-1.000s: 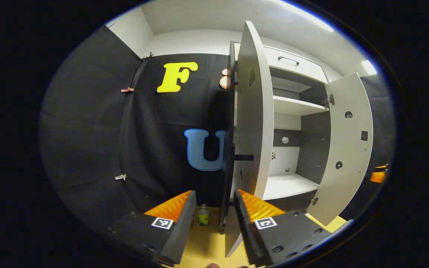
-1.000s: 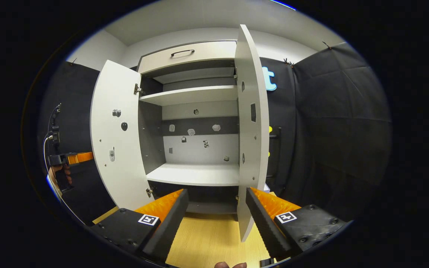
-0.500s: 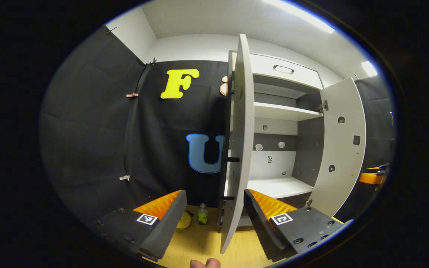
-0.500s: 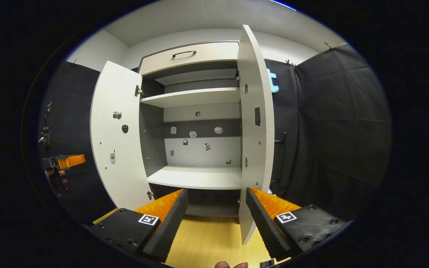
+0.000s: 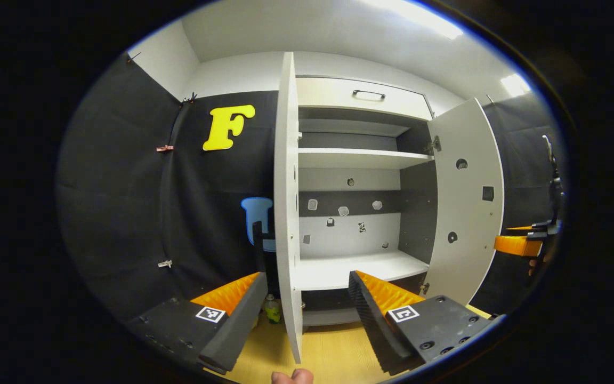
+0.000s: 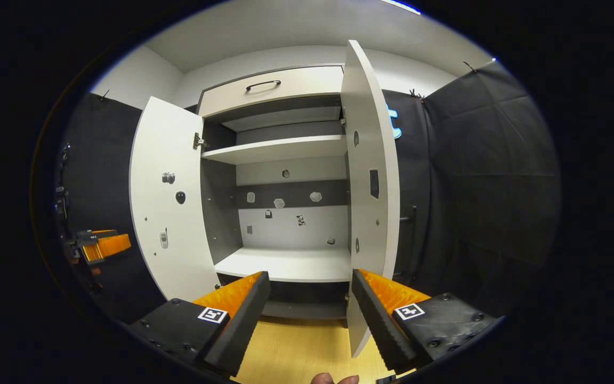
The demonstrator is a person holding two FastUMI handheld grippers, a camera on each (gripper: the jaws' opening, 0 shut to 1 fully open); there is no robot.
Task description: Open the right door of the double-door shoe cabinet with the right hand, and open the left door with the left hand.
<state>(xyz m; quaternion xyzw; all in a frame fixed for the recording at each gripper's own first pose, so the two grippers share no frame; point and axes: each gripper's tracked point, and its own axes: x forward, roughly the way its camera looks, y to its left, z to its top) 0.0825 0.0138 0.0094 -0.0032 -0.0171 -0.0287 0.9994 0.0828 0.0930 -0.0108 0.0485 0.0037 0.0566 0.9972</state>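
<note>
Left gripper view: the left gripper (image 5: pixel 301 314) has its fingers spread wide, holding nothing, astride the left door (image 5: pixel 287 213) edge of the shoe cabinet (image 5: pixel 363 96). Right gripper (image 6: pixel 309 314) likewise gapes beside the right door (image 6: pixel 371 186). Either door could get knocked partway shut.

Shoe cabinet (image 6: pixel 280 85) — white doors, shelves and drawer front, dark grey inner side walls and a dark grey band across the white back panel (image 6: pixel 291 221). Drawer handle (image 6: pixel 263 84) — black. Floor (image 6: pixel 301 352) — light yellow wood grain. Small bottle (image 5: pixel 272 311) — yellow-green.
</note>
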